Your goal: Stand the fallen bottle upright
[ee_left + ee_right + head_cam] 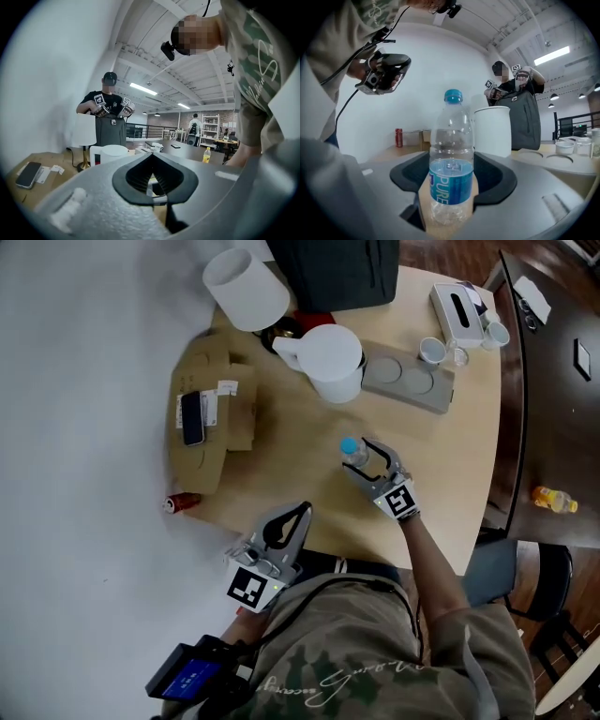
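Observation:
A clear water bottle [352,450] [451,159] with a blue cap and a blue label stands upright over the round wooden table [281,474]. My right gripper [362,456] [452,180] is shut on it, its dark pads pressing the label band from both sides. The bottle's base sits low between the jaws, just at the tabletop. My left gripper [302,512] [151,161] hovers near the table's front edge, to the left of the bottle. Its fingers meet at the tips and hold nothing.
Behind the bottle are a white kettle [328,362], a grey tray [408,381] with small cups, a tissue box [459,313] and a black bag [333,273]. At the left lie a cardboard box [211,413] with a phone [192,418], and a red can [183,503].

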Available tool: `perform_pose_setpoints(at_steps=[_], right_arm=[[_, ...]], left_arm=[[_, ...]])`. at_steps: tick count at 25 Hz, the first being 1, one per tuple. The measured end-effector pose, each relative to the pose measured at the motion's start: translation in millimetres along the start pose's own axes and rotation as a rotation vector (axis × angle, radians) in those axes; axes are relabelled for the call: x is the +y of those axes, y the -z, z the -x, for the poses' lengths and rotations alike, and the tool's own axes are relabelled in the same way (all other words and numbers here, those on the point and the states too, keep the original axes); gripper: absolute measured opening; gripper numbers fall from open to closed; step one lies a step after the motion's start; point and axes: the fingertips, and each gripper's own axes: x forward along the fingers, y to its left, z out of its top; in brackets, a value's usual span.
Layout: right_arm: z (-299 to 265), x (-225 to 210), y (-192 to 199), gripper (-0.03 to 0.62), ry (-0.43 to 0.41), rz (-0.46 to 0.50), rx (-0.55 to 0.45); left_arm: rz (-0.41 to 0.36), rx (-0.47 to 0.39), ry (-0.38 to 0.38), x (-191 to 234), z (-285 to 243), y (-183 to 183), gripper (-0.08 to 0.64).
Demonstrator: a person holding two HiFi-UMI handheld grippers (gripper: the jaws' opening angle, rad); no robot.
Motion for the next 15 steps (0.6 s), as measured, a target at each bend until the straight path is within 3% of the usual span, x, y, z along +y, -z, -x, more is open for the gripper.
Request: perform_pose_setpoints(at_steps=[7, 15], right_arm=[[17.8, 6.0, 10.9, 0.312, -0.036, 0.009, 0.045], [37.5, 6.6, -14.1, 0.348, -0.034, 0.027, 0.060]], left_arm=[[-0.006, -0.011, 0.020, -17.2, -3.8, -1.8, 0.002], [-0.007, -0.032, -0.003, -19.4, 1.8, -5.8, 0.002]])
